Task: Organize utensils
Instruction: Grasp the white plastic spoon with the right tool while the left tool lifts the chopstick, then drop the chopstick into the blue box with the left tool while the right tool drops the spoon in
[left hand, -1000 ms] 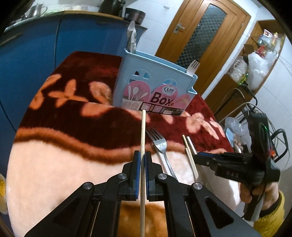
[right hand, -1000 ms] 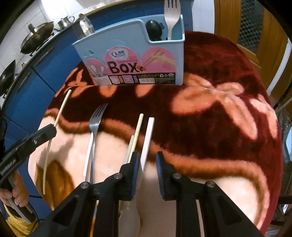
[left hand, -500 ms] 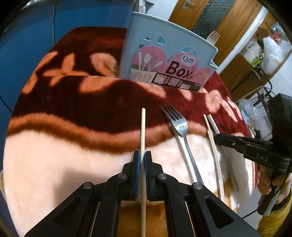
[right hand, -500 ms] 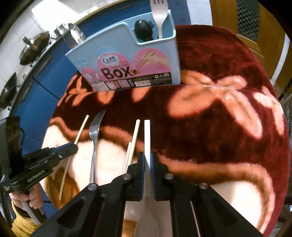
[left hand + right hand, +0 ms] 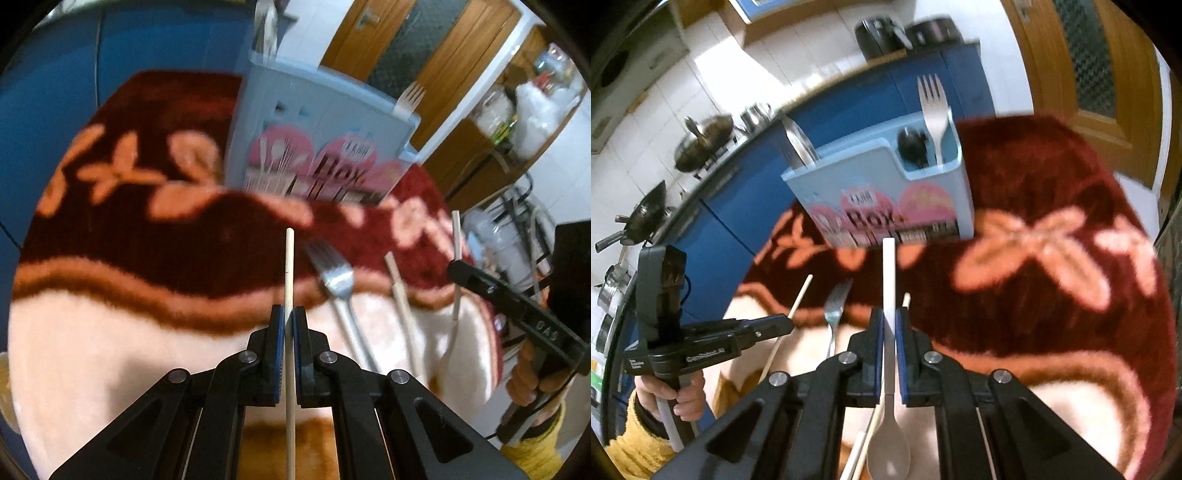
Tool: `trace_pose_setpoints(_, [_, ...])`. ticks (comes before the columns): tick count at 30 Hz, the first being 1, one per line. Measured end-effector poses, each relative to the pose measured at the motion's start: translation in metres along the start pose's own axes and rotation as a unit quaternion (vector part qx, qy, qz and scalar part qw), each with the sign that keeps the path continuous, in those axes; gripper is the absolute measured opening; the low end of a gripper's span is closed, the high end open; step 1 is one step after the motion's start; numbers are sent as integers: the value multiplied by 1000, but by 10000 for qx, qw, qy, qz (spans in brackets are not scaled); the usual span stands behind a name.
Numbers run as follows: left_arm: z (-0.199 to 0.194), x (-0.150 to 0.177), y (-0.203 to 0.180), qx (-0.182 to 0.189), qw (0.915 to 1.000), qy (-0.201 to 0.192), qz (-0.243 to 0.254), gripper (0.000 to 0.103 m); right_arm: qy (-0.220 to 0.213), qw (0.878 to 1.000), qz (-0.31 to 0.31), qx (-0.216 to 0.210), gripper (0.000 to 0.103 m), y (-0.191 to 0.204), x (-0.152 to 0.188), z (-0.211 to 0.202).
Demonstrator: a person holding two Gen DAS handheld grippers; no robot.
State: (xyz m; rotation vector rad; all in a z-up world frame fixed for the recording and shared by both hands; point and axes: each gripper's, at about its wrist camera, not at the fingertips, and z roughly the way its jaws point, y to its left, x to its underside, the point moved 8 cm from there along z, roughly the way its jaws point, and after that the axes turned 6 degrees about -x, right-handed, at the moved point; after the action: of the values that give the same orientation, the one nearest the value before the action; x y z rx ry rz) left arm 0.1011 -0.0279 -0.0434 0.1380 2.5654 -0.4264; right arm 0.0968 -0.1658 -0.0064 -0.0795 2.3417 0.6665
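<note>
My left gripper [image 5: 289,314] is shut on a pale wooden chopstick [image 5: 289,266] and holds it above the cloth. My right gripper [image 5: 889,317] is shut on a white plastic spoon [image 5: 888,273], handle pointing forward, bowl toward me. The light-blue utensil box [image 5: 886,199] with a pink "Box" label stands at the back; it holds a white fork [image 5: 933,107], a dark utensil and a metal one. It also shows in the left wrist view [image 5: 317,147]. A metal fork [image 5: 338,284] and a second chopstick [image 5: 400,295] lie on the cloth.
A red and cream flower-patterned cloth [image 5: 1052,295] covers the round table. Blue cabinets [image 5: 746,206] with woks and pots stand behind it. A wooden door [image 5: 1089,74] is at the right. Shelves and cables [image 5: 517,147] are beside the table.
My right gripper has shut on the white spoon and lifted it off the cloth. My left gripper has raised the chopstick. Both views have tilted up toward the box.
</note>
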Motion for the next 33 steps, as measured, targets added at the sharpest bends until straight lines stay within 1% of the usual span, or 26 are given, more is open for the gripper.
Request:
trace_pose_setpoints(1, [-7, -5, -1, 25, 9999, -169, 8, 4, -93, 9999, -43, 4, 8, 0, -3, -4])
trace_pose_setpoints(4, [-28, -21, -6, 26, 9979, -647, 51, 4, -596, 9978, -265, 88, 8, 10, -16, -19])
trace_pose_setpoints(5, [-38, -30, -9, 17, 9959, -902, 70, 4, -745, 9966, -329, 133, 8, 13, -20, -24])
trace_pose_setpoints(6, [-41, -35, -10, 10, 9947, -1026, 87, 4, -840, 9957, -367, 166, 8, 13, -23, -27])
trace_pose_setpoints(8, [-56, -53, -14, -26, 9894, -1443, 133, 4, -1153, 9919, -481, 236, 8, 19, -35, -36])
trace_pose_setpoints(11, [-67, -78, -18, -44, 9823, -1867, 133, 4, -1479, 9868, -597, 290, 8, 19, -52, -49])
trace_pose_setpoints(15, [-73, -108, -24, -58, 9751, -2215, 77, 4, -1736, 9809, -809, 352, 8, 27, -74, -51])
trace_pose_setpoints(17, [-76, -127, -27, -99, 9700, -2427, 70, 4, -1858, 9772, -934, 420, 8, 30, -86, -50])
trace_pose_setpoints(22, [-80, -162, -38, -42, 9601, -2786, 224, 4, -2143, 9684, -1136, 585, 8, 30, -117, -47])
trace_pose_setpoints(25, [-84, -186, -42, -80, 9505, -3089, 316, 4, -2305, 9628, -1215, 717, 8, 28, -137, -43])
trace_pose_setpoints(27, [-88, -203, -44, -100, 9386, -3435, 304, 4, -2448, 9583, -1243, 788, 8, 25, -151, -40])
trace_pose_setpoints(28, [-88, -208, -46, -127, 9344, -3546, 309, 4, -2521, 9562, -1241, 817, 8, 23, -158, -38])
trace_pose_setpoints(29, [-87, -215, -45, -234, 9263, -3746, 329, 4, -2598, 9540, -1238, 839, 8, 22, -164, -37])
trace_pose_setpoints(32, [-81, -226, -43, -440, 9123, -4060, 310, 4, -2779, 9483, -1227, 915, 8, 16, -179, -30])
trace_pose_setpoints(33, [-79, -229, -40, -484, 9092, -4125, 289, 4, -2825, 9470, -1216, 926, 8, 14, -182, -28])
